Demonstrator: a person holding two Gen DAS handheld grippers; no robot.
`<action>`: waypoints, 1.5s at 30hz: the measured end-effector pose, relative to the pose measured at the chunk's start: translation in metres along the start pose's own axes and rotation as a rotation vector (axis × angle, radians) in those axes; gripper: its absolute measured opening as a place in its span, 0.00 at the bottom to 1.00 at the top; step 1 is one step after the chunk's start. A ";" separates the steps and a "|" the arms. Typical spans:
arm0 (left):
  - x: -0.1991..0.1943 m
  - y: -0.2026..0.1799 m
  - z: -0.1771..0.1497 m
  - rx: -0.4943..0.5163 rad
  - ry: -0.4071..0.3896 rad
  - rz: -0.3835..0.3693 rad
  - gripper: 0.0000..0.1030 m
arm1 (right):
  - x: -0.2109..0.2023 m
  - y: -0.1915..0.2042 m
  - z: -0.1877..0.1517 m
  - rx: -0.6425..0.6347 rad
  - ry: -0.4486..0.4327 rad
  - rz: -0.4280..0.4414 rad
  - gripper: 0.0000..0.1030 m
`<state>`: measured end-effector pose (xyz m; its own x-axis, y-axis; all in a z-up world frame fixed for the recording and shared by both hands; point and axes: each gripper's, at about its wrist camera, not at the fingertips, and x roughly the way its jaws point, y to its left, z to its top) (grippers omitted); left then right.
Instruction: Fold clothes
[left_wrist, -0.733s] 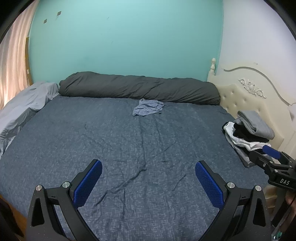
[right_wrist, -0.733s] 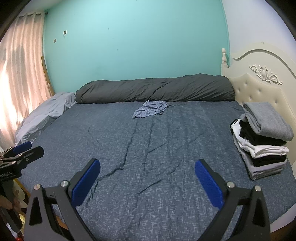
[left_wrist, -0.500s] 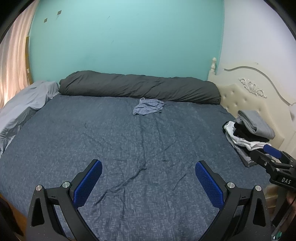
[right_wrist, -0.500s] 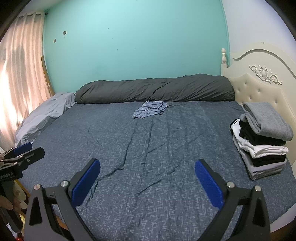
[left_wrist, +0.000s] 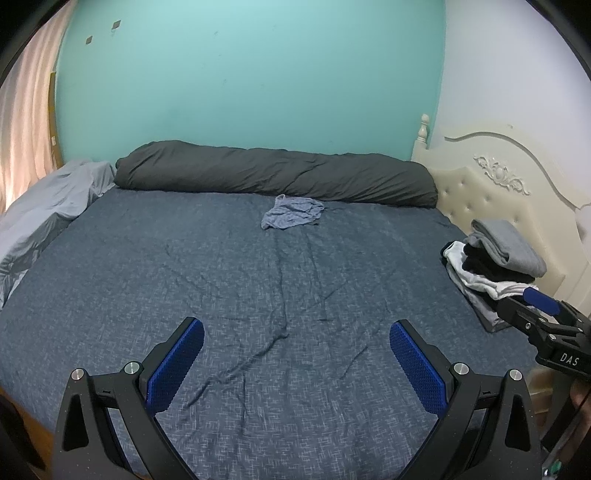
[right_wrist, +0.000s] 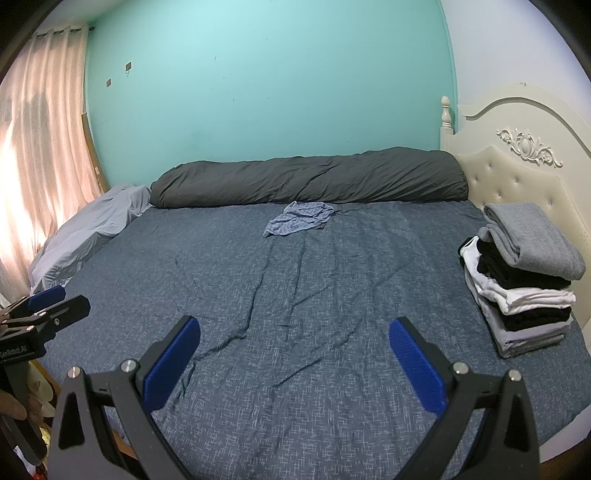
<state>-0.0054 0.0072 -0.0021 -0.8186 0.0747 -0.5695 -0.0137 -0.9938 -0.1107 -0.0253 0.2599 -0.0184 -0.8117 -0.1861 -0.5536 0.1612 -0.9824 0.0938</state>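
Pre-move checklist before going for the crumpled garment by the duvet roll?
1. Left gripper open, nothing between the pads: ok.
2. Right gripper open, nothing between the pads: ok.
3. Crumpled blue-grey garment in both views, lying loose just in front of the dark grey rolled duvet: ok.
4. Blue bedsheet between grippers and garment free of other items: ok.
5. Stack of folded clothes beside the headboard, well off the path: ok.
6. Garment type and which way it lies: cannot tell.
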 end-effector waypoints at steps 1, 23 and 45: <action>0.000 -0.001 0.000 0.001 0.000 -0.001 1.00 | 0.000 0.000 0.000 0.001 -0.001 0.000 1.00; 0.001 -0.005 0.004 0.004 0.001 -0.016 1.00 | 0.000 -0.006 0.000 0.006 -0.003 -0.005 1.00; 0.002 -0.006 0.003 0.007 0.005 -0.030 1.00 | 0.005 -0.005 -0.002 0.004 0.004 -0.002 1.00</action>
<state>-0.0087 0.0135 0.0001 -0.8150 0.1049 -0.5698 -0.0421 -0.9916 -0.1223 -0.0289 0.2639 -0.0233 -0.8096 -0.1842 -0.5573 0.1578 -0.9828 0.0957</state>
